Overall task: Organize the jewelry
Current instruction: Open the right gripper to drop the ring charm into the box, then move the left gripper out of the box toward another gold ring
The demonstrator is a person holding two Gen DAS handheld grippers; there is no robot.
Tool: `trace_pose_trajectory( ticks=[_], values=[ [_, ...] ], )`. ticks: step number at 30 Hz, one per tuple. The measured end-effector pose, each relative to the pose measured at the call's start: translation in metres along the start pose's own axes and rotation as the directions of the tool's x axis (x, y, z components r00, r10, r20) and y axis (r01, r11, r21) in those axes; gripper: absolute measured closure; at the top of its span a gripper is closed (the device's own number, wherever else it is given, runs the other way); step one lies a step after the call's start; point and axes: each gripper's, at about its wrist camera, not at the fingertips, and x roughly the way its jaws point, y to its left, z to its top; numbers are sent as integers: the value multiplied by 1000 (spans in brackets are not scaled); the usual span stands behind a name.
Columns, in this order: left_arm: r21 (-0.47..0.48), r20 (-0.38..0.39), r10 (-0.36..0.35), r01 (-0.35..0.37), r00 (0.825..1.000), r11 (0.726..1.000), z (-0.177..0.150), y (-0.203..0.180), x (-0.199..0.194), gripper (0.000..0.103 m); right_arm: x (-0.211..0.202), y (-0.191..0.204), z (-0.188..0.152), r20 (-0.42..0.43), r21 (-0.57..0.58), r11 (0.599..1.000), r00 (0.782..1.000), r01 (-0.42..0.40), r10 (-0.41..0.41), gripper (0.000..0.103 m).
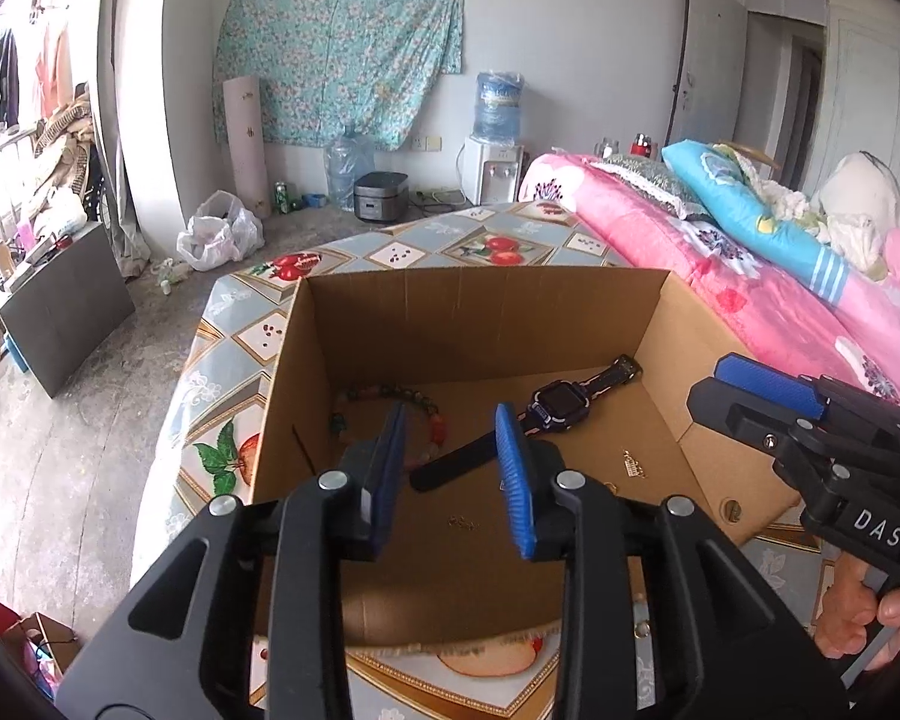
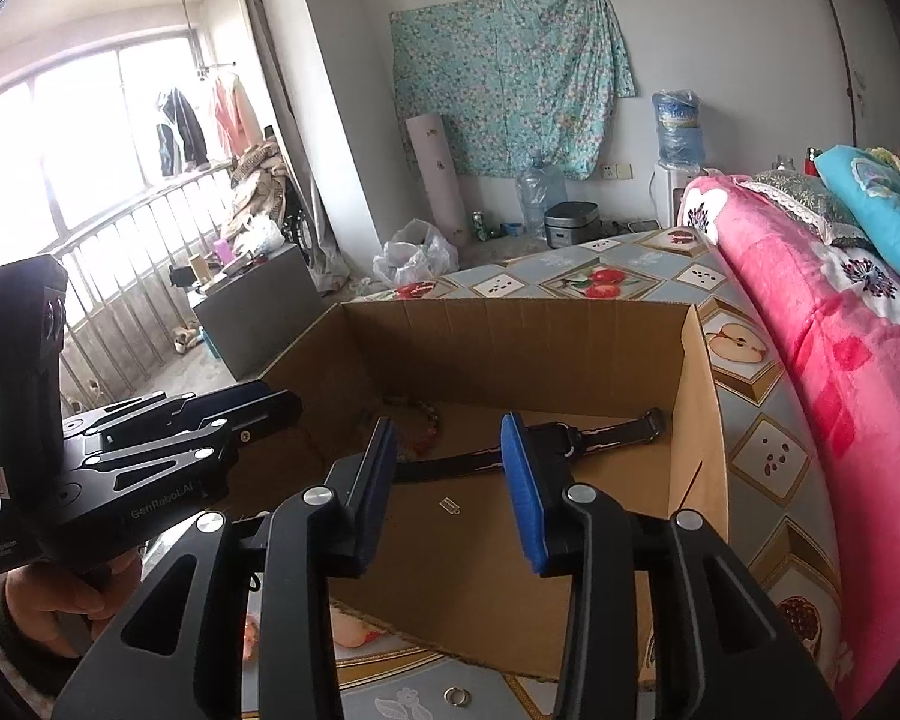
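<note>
Nearest to us, our left gripper [image 1: 456, 474] hangs over the near edge of the cardboard box [image 1: 672, 312], its blue pads parted by a moderate gap with nothing between them; our right gripper [image 2: 450, 486] is poised the same way at the box's near wall, jaws equally apart and empty. Just ahead of the right gripper, outside the box on the fruit-patterned tablecloth [image 2: 762, 456], lies a small ring [image 2: 456, 696] (it looks metallic, though it is too small to be sure what it is). Inside, on the box floor, sit a few tiny gold-coloured pieces: a small charm [image 1: 635, 468] and a fine bit of chain [image 1: 463, 521]. Further in lies the smartwatch [image 1: 555, 405], its strap stretched across the floor towards the far right corner, and beside it to the left the beaded bracelet [image 1: 435, 426], curled near the left wall. We judge that we are between pickups, with most pieces already in the box. The next move probably calls for lowering one gripper onto the ring on the cloth, a flat, small target that needs a careful, square pinch so it does not skid away.
</note>
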Motion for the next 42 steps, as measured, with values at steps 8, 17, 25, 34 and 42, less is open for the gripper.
trace_pose_trajectory(
  ticks=[8, 17, 25, 34, 42],
  values=[
    [19, 61, -43, 42, 997, 999, -27, 0, -50, 64, -55, 17, -21, 102, -58, 996, 992, -65, 71, 61],
    [40, 36, -123, 122, 992, 992, -77, -3, -77, 50, -87, 9, -95, -25, -66, 997, 999, -38, 36, 58],
    [67, -74, -140, 145, 987, 987, -120, -19, -52, 49, -64, 2, -159, -207, -47, 999, 978, 2, -11, 58],
    [96, -110, -222, 233, 969, 968, -136, -53, -17, 50, -49, -11, -164, -220, -28, 997, 973, 68, -73, 58],
    [217, -162, -290, 321, 943, 922, -136, -86, 13, 64, -42, -26, -162, -225, -1, 997, 971, 83, -81, 58]
  ],
)
